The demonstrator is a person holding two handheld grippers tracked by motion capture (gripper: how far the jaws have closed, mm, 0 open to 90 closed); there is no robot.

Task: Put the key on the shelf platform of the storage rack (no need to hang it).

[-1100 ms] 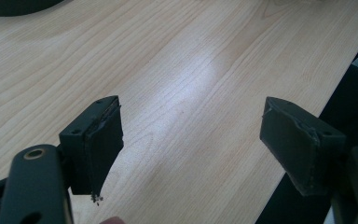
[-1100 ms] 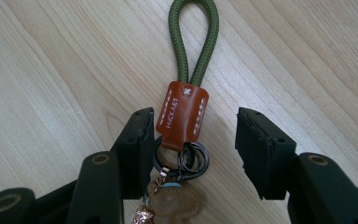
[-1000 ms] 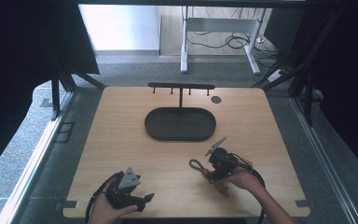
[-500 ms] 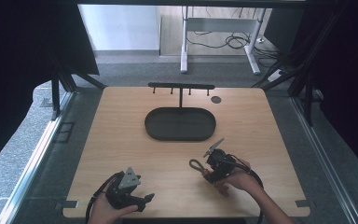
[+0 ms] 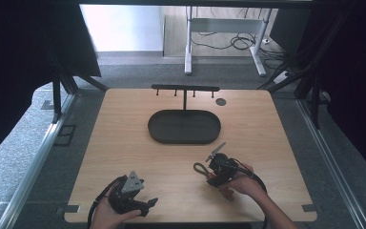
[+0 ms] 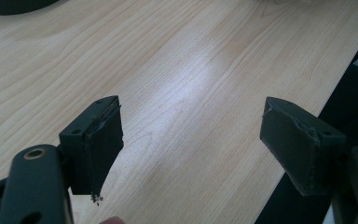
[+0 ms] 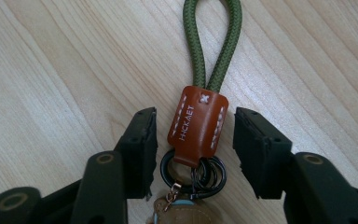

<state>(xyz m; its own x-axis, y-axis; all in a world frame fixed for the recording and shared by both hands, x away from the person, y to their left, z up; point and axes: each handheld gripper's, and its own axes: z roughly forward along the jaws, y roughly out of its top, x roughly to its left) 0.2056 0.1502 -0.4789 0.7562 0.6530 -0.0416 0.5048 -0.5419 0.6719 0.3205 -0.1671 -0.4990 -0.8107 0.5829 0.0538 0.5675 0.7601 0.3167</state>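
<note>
A keychain lies flat on the wooden table [image 5: 124, 143]: an olive green cord loop [image 7: 212, 42], a brown leather tab [image 7: 198, 123] with white stitching, and dark rings [image 7: 200, 170]. My right gripper [image 7: 195, 135] is open, one jaw on each side of the tab with a small gap to either side. From above, the right gripper [image 5: 210, 171] sits right of centre near the front, with the cord loop [image 5: 200, 168] poking out to its left. My left gripper [image 5: 151, 204] rests at the front left edge, open [image 6: 191, 135] with only bare wood between its jaws.
A black oval tray [image 5: 157, 136] lies at the table's middle, and behind it stands a low black rack [image 5: 185, 88] with several hooks. A small dark round disc [image 5: 220, 101] sits at the back right. In the left gripper view the table's edge [image 6: 307, 88] runs close by.
</note>
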